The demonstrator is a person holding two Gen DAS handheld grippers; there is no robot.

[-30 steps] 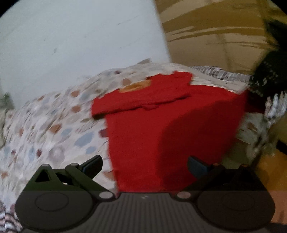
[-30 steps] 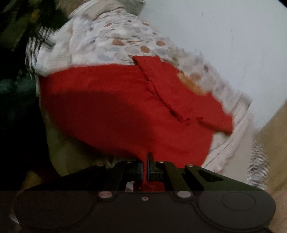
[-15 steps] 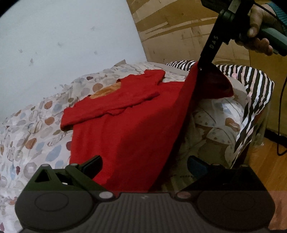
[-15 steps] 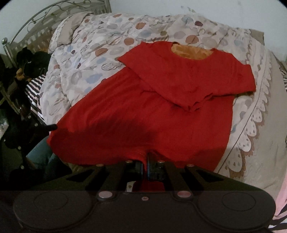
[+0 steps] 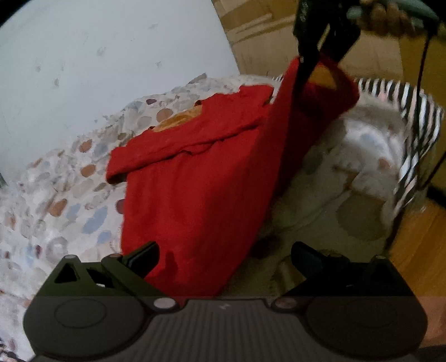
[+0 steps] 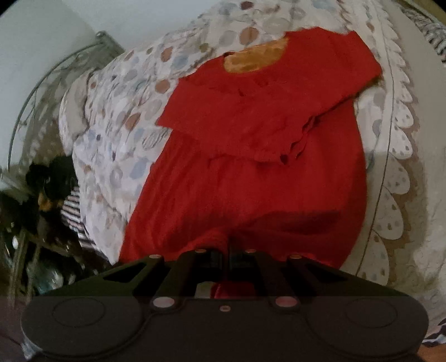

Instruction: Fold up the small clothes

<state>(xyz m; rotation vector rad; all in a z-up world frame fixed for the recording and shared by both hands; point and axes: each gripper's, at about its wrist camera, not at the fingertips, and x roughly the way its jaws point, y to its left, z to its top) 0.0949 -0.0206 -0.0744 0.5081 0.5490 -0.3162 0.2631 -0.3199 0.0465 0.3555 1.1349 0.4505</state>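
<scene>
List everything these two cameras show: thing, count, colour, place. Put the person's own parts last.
red garment: one, red with an orange neck lining, spread on the bed, top part folded over, one lower corner lifted.
bedspread: one, white with brown and blue spots, covering the bed under the garment.
striped cloth: one, black and white, at the bed's far right edge.
metal bed frame: one, grey, at the bed's left end.
wall: white, behind the bed.
left gripper: one, black, jaws open over the garment's near edge.
right gripper: one, black, shut on the garment's corner.
hand: one, holding the right gripper.
</scene>
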